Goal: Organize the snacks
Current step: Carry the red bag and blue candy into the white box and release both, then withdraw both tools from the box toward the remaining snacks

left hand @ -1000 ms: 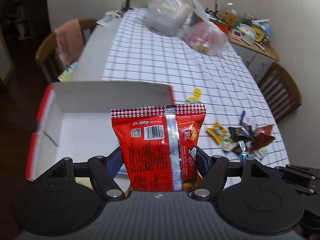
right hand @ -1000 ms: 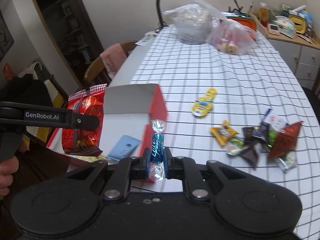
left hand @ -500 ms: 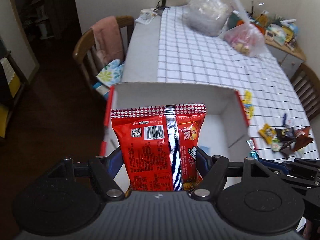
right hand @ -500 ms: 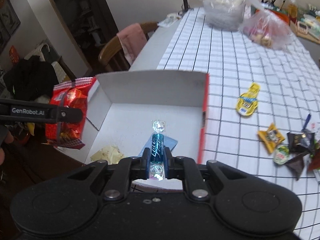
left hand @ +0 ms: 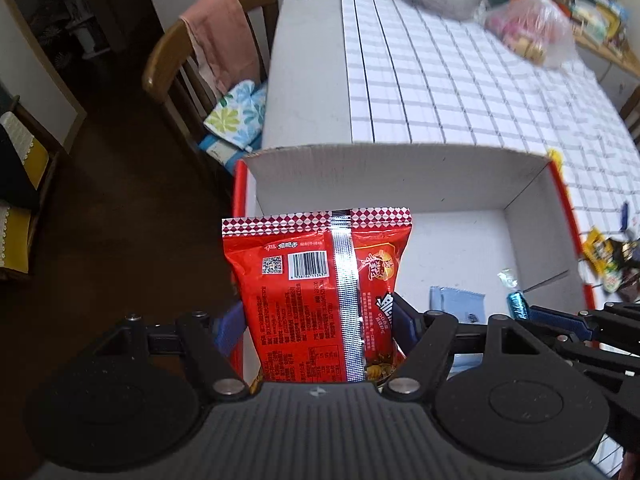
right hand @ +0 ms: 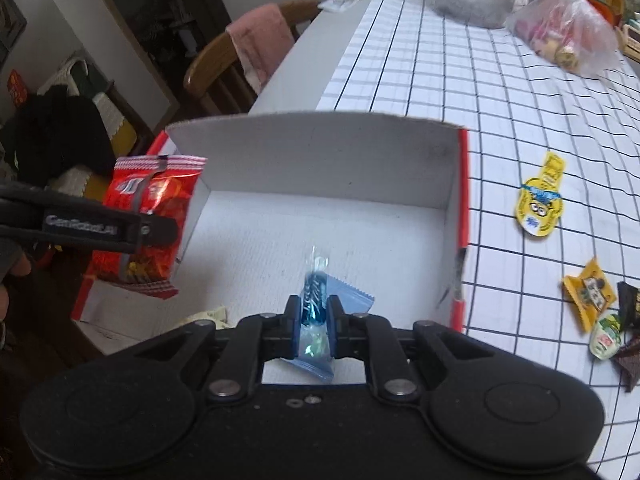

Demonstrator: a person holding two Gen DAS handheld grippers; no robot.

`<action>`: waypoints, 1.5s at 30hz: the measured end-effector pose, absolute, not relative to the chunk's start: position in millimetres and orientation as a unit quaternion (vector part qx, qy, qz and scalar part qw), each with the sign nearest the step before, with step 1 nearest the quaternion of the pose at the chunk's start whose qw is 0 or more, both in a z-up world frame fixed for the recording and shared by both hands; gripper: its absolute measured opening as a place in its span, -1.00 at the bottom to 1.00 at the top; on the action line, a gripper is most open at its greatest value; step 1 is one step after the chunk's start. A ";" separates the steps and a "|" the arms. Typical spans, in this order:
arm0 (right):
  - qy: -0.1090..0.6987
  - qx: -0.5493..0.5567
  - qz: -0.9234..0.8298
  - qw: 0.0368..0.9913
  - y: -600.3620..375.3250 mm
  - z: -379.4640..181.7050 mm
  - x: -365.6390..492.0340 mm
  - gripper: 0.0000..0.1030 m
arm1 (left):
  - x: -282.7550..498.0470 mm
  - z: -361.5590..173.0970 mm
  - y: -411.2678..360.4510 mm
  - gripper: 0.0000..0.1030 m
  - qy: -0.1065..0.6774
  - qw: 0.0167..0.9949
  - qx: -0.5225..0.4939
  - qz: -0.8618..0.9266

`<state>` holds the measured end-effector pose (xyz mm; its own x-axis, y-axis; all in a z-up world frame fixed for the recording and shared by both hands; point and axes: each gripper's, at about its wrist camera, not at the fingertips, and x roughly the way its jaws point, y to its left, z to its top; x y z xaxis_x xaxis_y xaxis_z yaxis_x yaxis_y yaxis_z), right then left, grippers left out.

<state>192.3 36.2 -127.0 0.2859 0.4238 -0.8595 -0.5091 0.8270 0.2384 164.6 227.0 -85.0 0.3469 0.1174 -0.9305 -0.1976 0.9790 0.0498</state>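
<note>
My left gripper (left hand: 318, 322) is shut on a red snack bag (left hand: 320, 288) and holds it upright over the left edge of the open white box with red sides (left hand: 400, 184). The bag also shows in the right wrist view (right hand: 146, 220), at the box's left wall. My right gripper (right hand: 314, 314) is shut on a blue foil-wrapped candy (right hand: 314, 292) and holds it above the box floor (right hand: 320, 224). The candy also shows in the left wrist view (left hand: 517, 304). A pale blue packet (right hand: 348, 292) and a cream wrapper (right hand: 208, 316) lie in the box.
Loose snacks lie on the checked tablecloth right of the box: a yellow packet (right hand: 540, 204), an orange one (right hand: 590, 292) and dark wrappers (right hand: 628, 344). Two plastic bags (right hand: 568, 28) stand at the far end. A wooden chair with a pink cloth (left hand: 216, 40) stands left of the table.
Both grippers have moved left and forward over the box. The red bag now hangs at the box's left edge and the blue candy is farther over the box floor.
</note>
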 end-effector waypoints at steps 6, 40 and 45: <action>0.542 -0.063 0.291 0.786 49.0 -144.6 196.4 -0.81 | 183.0 -110.8 219.3 0.42 0.602 0.794 -0.006 0.089; 0.472 -0.020 0.308 0.825 2.0 -85.1 160.0 -0.10 | 136.7 -75.3 198.2 0.42 0.531 0.845 -0.052 0.048; 0.448 -0.006 0.307 0.840 -15.5 -67.7 148.7 0.15 | 120.5 -56.7 184.9 0.43 0.493 0.867 -0.060 0.042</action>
